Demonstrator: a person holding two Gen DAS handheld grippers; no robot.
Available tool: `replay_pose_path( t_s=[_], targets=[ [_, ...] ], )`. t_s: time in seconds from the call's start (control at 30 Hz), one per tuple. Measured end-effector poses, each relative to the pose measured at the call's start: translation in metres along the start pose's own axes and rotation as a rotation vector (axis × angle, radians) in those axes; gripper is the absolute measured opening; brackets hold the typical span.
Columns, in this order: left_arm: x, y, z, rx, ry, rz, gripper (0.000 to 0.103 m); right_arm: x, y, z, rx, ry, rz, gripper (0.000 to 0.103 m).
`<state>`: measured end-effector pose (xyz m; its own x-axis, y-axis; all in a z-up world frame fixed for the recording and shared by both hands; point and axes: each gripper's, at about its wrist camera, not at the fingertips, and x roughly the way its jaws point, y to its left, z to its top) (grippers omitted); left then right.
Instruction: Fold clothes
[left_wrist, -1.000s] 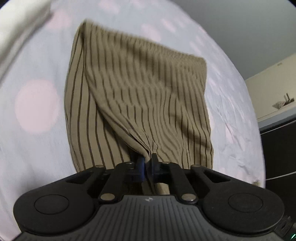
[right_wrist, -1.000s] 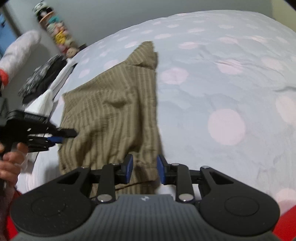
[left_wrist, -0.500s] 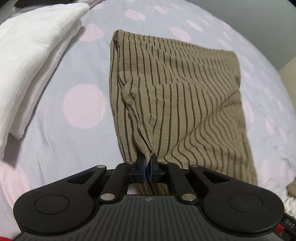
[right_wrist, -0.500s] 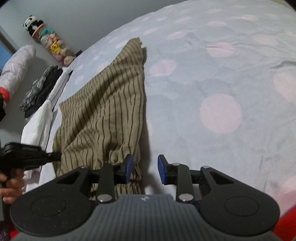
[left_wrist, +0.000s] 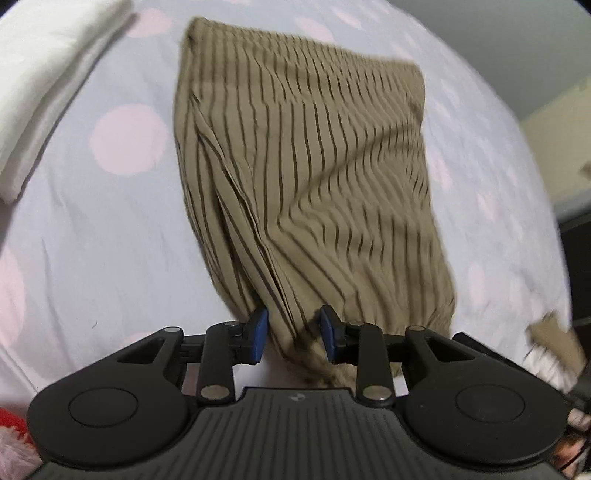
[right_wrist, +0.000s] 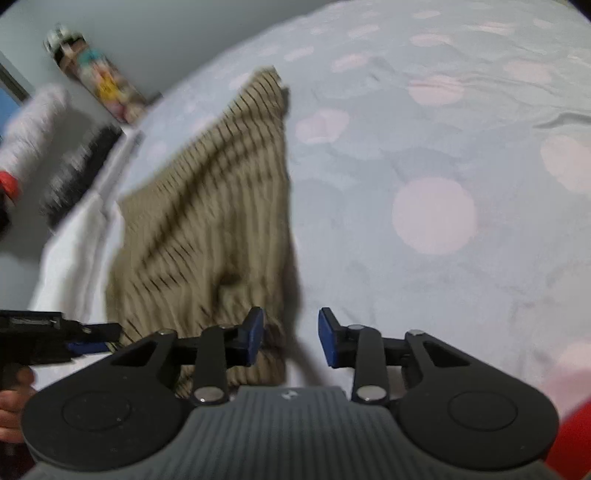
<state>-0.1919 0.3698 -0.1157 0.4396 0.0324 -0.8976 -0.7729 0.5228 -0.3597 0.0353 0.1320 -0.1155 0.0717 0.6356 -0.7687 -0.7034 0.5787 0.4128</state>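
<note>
Left wrist cam: our left tongs (left_wrist: 294, 334) gape, olive striped cloth (left_wrist: 306, 158) loose btwn the pads; right tongs (right_wrist: 291, 334) gape w/ nothing gripped. Cloth lies on polka-dot bed (right_wrist: 432, 214); white fabric (left_wrist: 40, 74) beyond, grey wall (right_wrist: 155, 26) behind.

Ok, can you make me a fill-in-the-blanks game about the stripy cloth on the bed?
1. The left tool has its jaws ____.
2. The striped cloth lies on a bedsheet with ____ dots.
3. The folded item beside the cloth is ____ in colour.
4. The right tool holds ____.

Missing words: open; pink; white; nothing
</note>
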Motion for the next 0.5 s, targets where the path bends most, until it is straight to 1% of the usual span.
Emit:
replay_pose_path(
  t_s=[0.03, 0.07, 0.13, 0.2, 0.33, 0.43, 0.5],
  targets=[
    [0.003, -0.003, -0.001, 0.018, 0.015, 0.021, 0.034, 0.001, 0.004, -0.002, -0.034, 0.026, -0.033, 0.033],
    [0.006, -0.002, 0.0, 0.013, 0.023, 0.035, 0.034, 0.003, 0.009, -0.006, -0.084, 0.052, -0.062, 0.03],
    [0.011, 0.0, 0.003, -0.005, 0.036, 0.059, 0.034, 0.002, 0.02, -0.011, -0.165, 0.048, -0.087, 0.03],
    [0.016, 0.004, 0.006, -0.028, 0.047, 0.079, 0.034, 0.002, 0.028, -0.013, -0.222, 0.035, -0.078, 0.03],
    [0.022, 0.0, 0.006, -0.007, 0.068, 0.114, 0.033, 0.013, 0.037, -0.012, -0.28, 0.047, -0.088, 0.03],
    [0.024, -0.001, 0.006, -0.002, 0.072, 0.124, 0.033, 0.018, 0.043, -0.012, -0.318, 0.049, -0.072, 0.029],
    [0.024, -0.001, 0.006, -0.003, 0.075, 0.125, 0.033, 0.021, 0.047, -0.01, -0.321, 0.03, -0.081, 0.024]
  ],
)
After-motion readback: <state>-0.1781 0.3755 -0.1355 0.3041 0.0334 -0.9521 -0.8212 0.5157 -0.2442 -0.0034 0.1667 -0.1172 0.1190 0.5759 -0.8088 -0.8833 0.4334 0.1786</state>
